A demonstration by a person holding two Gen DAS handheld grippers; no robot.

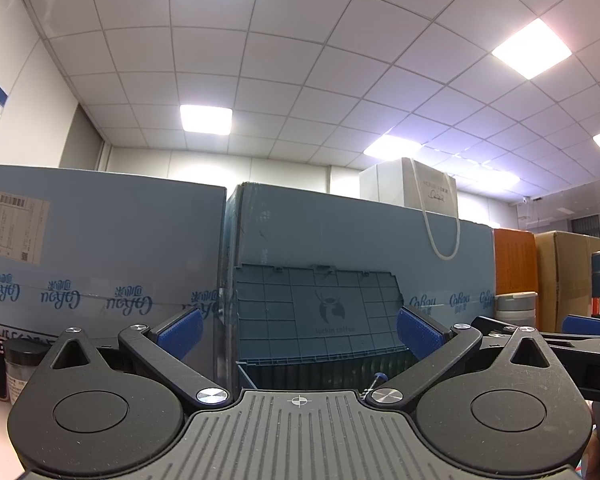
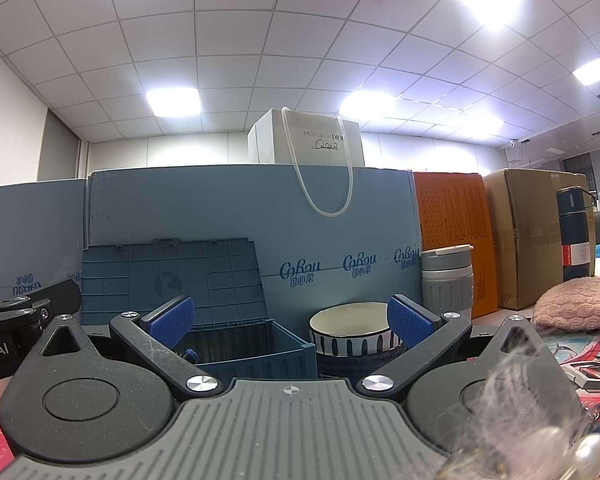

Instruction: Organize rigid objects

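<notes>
A dark blue plastic storage box (image 1: pixel 320 372) stands in front of me with its ribbed lid (image 1: pixel 318 304) swung up against a big blue carton. It also shows in the right wrist view (image 2: pixel 256 354), lid (image 2: pixel 172 280) up. A small blue-tipped item (image 1: pixel 378 378) lies inside. My left gripper (image 1: pixel 298 330) is open and empty, facing the box. My right gripper (image 2: pixel 290 318) is open and empty, between the box and a striped ceramic bowl (image 2: pixel 352 332). A grey lidded cup (image 2: pixel 447 280) and a dark blue flask (image 2: pixel 576 236) stand to the right.
Big blue cartons (image 2: pixel 240 204), an orange box (image 2: pixel 452 236) and a brown carton (image 2: pixel 528 232) wall off the back. A white paper bag (image 2: pixel 308 142) sits on top. A pink knit cloth (image 2: pixel 576 304) lies right. A black-capped jar (image 1: pixel 20 368) stands left.
</notes>
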